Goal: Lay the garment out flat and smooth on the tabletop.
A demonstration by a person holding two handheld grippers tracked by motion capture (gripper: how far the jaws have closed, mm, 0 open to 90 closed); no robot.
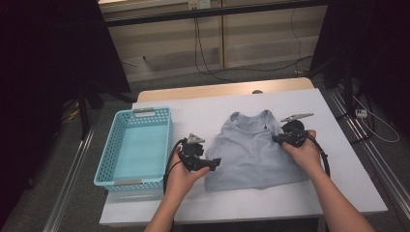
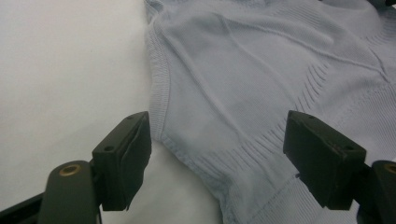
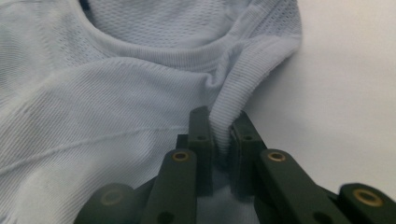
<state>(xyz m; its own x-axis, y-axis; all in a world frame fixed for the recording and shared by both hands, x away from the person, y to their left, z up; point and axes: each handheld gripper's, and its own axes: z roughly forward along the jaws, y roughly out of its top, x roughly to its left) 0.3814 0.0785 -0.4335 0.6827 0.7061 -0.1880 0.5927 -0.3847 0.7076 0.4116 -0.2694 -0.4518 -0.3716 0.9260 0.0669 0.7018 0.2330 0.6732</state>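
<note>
Nearest in the high view: two forearms coming in from the bottom edge, each hand carrying a hand-held gripper. Left hand-held gripper [image 1: 216,163] held at the lower left edge of the pale blue knit top [image 1: 254,152], jaws standing wide apart, nothing pressed between them — in the left gripper view the hem corner of the garment lies between and just ahead of the pads, not yet touched. Right hand-held gripper [image 1: 276,138] down on the right shoulder of the top, jaws drawn together and clamped on the ribbed armhole edge [image 3: 233,114], which rises in a pinched fold between the pads [image 3: 201,135].

Top itself spread flat in the middle of the white surface [image 1: 333,159], neckline away from the person, hem nearest.

Step in hand, by the look of it: taking hold of the garment for a fold or a lift — one side gripped, the other waiting. Next move probably calls for easing the left jaws forward over the hem corner and closing on the edge alone, taking both layers, without pushing the cloth into a bunch.

Farther left, well apart from the top: an empty turquoise basket [image 1: 107,166], likely the destination. Nothing lying between garment and basket. Beyond the surface: floor, trailing cables [image 1: 203,58], dark stands at either side.
</note>
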